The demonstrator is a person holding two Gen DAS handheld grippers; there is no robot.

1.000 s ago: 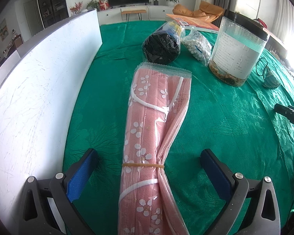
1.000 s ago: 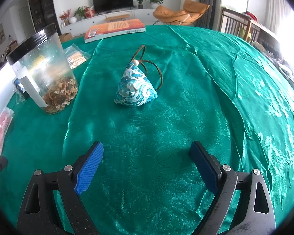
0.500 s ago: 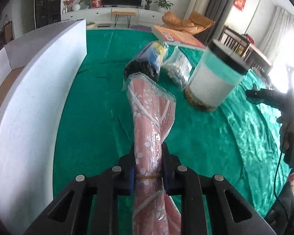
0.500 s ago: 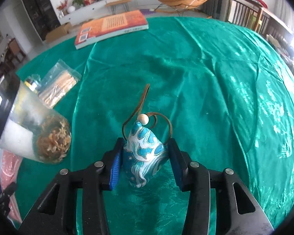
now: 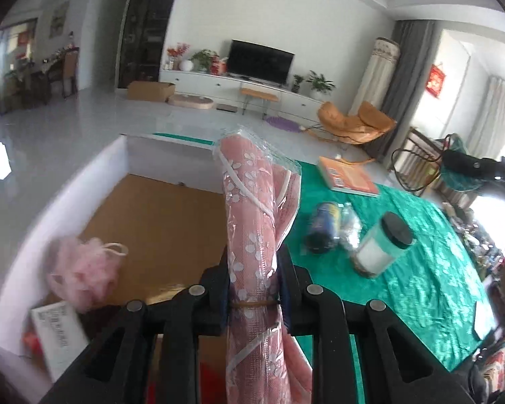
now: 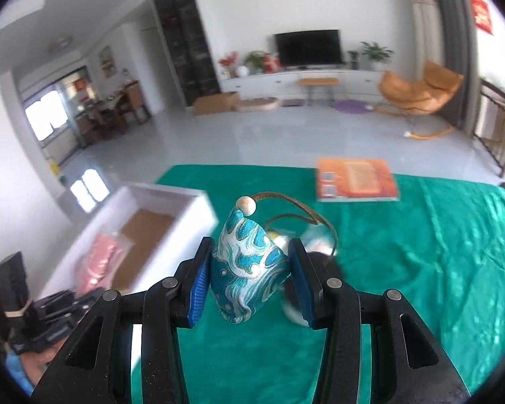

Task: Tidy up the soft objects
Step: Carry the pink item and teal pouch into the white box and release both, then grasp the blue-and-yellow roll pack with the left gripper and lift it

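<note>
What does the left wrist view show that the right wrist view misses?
Only left wrist: a pink bath pouf lying in the white box, and the left gripper up close, its jaws opening with the pink floral pack between them. Only right wrist: the right gripper up close, jaws shut on the blue patterned pouch, and its wooden bead. Both: the box, the orange book, the green tablecloth, the TV.

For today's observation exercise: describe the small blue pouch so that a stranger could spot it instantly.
Find the green tablecloth. Above it, the right tool grips a small cone-shaped pouch. Only it has swirling blue-and-white fabric, a pale bead at its tip and a brown cord loop.
</note>
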